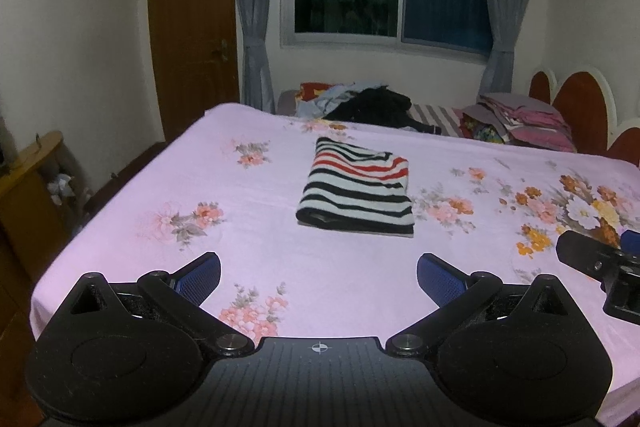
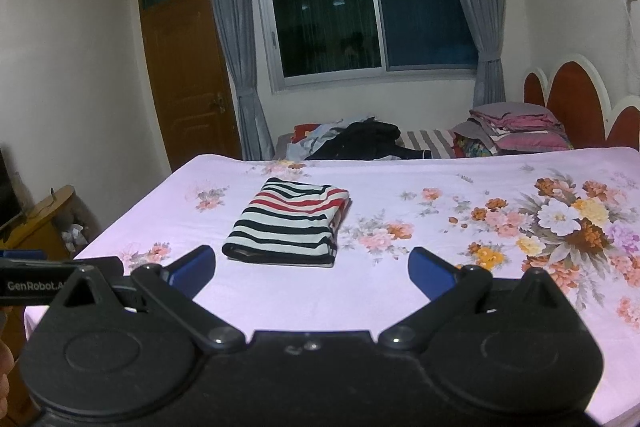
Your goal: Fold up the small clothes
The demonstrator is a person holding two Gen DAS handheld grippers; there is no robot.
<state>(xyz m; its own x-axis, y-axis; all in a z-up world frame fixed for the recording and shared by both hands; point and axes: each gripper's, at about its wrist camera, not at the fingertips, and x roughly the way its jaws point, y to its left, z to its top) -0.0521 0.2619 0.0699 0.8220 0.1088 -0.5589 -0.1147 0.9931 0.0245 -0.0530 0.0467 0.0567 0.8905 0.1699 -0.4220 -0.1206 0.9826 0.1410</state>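
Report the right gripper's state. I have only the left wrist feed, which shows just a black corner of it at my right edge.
Observer: The right gripper is open and empty, with its blue fingers spread wide.
Operator: Say where it points.
Observer: At the bed. The folded striped garment lies just ahead of its fingertips, a little left of centre.
Operator: Check my gripper from that side.
Observer: The left gripper shows at that view's left edge. The label on its side starts "GenRobot".
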